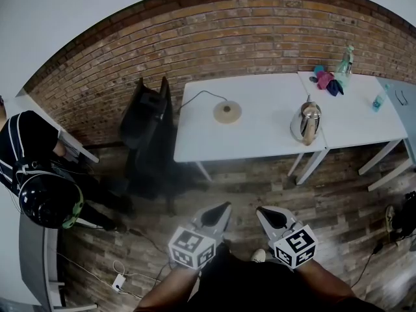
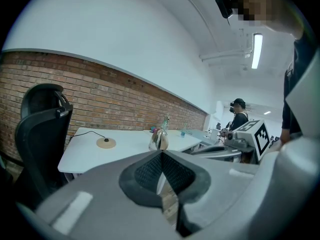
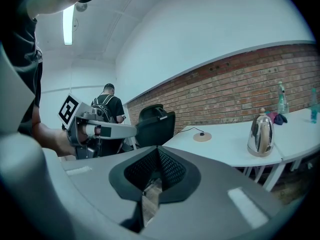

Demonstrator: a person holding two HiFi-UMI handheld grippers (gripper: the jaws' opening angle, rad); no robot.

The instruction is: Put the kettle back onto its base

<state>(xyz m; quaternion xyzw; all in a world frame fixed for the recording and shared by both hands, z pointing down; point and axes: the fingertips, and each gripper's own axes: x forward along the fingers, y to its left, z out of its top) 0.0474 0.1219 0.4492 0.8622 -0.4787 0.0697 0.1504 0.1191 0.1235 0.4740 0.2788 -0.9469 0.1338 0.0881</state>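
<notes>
A shiny steel kettle [image 1: 305, 122] with a tan handle stands near the right end of the white table [image 1: 260, 142]. Its round tan base [image 1: 227, 112] lies further left on the same table, a black cord running off to the left. The kettle [image 2: 159, 140] and base [image 2: 106, 143] show far off in the left gripper view, and the kettle [image 3: 261, 134] and base [image 3: 202, 137] again in the right gripper view. My left gripper [image 1: 225, 207] and right gripper [image 1: 260, 211] hover low over the floor, well short of the table, both shut and empty.
A black office chair [image 1: 148, 135] stands left of the table. A second white table [image 1: 364, 109] on the right carries a spray bottle [image 1: 344, 62], a small bottle [image 1: 378, 101] and pink and blue items [image 1: 326, 80]. A person [image 1: 32, 168] in black is at the far left. Cables lie on the wood floor.
</notes>
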